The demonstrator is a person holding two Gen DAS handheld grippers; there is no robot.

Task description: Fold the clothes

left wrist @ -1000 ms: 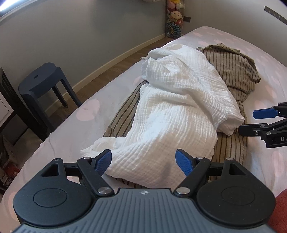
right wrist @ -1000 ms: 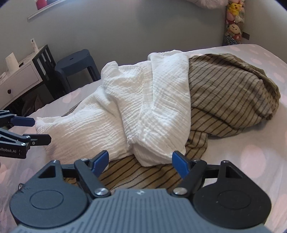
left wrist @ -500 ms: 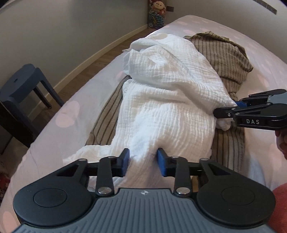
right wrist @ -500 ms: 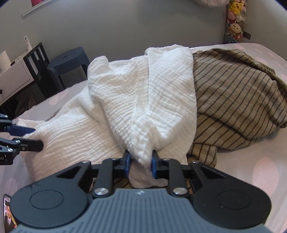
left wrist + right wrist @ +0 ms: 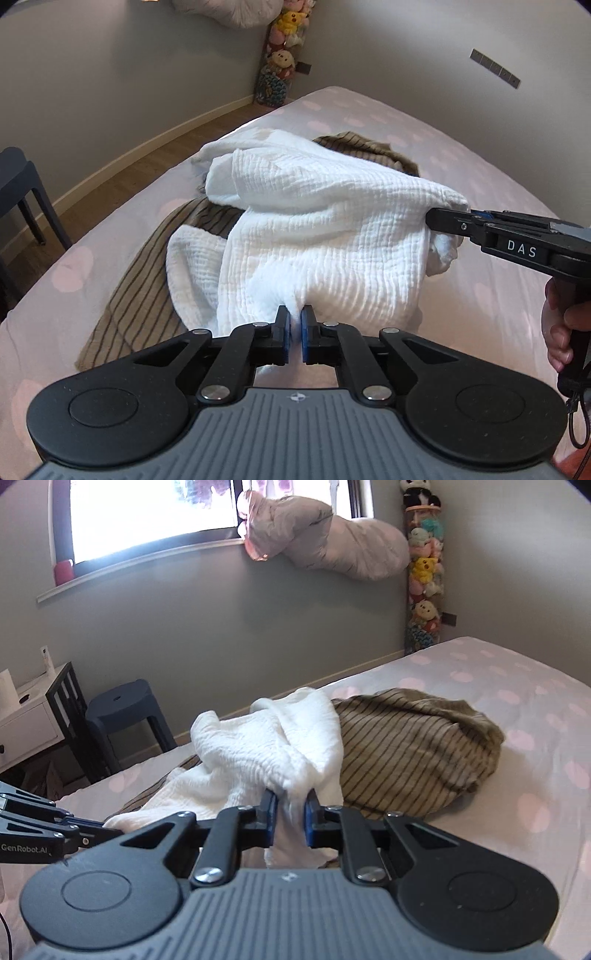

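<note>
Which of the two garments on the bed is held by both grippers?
The white crinkled garment: the left gripper and the right gripper are both shut on it. The brown striped garment lies ungripped beneath it.

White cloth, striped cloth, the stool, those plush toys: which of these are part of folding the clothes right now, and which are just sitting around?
In the job:
- white garment, pinched by the left gripper and the right gripper
- striped garment, lying under it on the bed, likely next

Just about:
- dark stool
- plush toys
- white cabinet
- bundle on the windowsill
</note>
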